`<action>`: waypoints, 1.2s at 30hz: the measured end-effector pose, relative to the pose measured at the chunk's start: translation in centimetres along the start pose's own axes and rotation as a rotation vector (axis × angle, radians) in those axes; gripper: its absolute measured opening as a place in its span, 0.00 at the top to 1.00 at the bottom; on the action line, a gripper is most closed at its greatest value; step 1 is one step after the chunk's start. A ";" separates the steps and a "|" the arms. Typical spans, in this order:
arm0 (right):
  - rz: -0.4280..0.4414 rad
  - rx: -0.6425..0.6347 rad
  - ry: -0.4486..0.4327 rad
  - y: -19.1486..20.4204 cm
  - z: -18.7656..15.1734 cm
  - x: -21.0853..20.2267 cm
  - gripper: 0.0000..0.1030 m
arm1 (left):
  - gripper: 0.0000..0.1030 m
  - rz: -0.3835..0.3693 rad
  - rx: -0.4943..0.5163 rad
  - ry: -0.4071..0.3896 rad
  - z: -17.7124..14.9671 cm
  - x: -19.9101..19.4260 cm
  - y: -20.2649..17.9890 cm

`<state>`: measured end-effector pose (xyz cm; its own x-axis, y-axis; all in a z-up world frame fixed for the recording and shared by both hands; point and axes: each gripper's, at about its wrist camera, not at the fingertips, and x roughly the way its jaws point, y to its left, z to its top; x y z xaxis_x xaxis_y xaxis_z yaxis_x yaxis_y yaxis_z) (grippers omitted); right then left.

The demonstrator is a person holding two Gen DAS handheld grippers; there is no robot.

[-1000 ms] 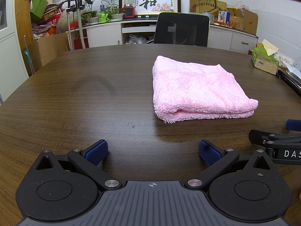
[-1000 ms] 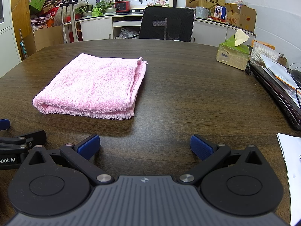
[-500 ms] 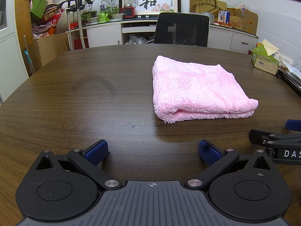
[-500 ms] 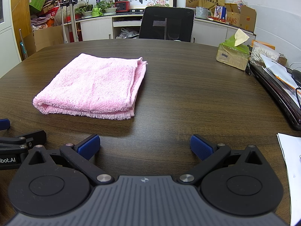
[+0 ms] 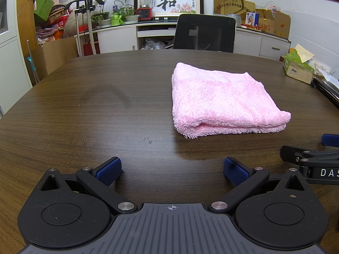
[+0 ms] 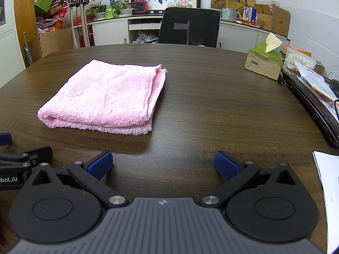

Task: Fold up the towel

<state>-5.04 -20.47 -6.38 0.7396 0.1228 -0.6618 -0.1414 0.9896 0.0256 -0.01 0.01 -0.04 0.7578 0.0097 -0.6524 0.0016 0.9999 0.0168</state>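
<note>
Pink towel (image 5: 224,101) folded on bench (image 5: 95,105), both grippers empty.
L wrist view: left gripper (image 5: 172,169) jaws wide apart over bare wood; towel ahead & right of them, well clear. R wrist view: right gripper (image 6: 163,166) jaws also spread, nothing btwn; towel (image 6: 106,99) ahead & left, apart from jaws; tissue box (image 6: 263,63) far right.
</note>
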 end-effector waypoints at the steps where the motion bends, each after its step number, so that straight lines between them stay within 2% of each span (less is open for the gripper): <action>1: 0.000 0.000 0.000 0.0 0.0 0.0 0.00 | 0.00 0.000 0.000 0.000 0.0 0.0 0.0; 26: 0.004 -0.002 -0.001 -0.4 0.3 0.4 0.00 | 0.00 -0.008 0.007 -0.003 0.1 0.1 0.4; 36: -0.021 0.023 0.001 -0.9 0.4 0.4 0.00 | 0.00 0.034 -0.004 -0.008 0.5 0.3 1.2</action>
<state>-4.31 -21.23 -6.38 0.7416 0.1015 -0.6631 -0.1106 0.9935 0.0284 0.59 1.19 0.15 0.7627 0.0440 -0.6453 -0.0271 0.9990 0.0361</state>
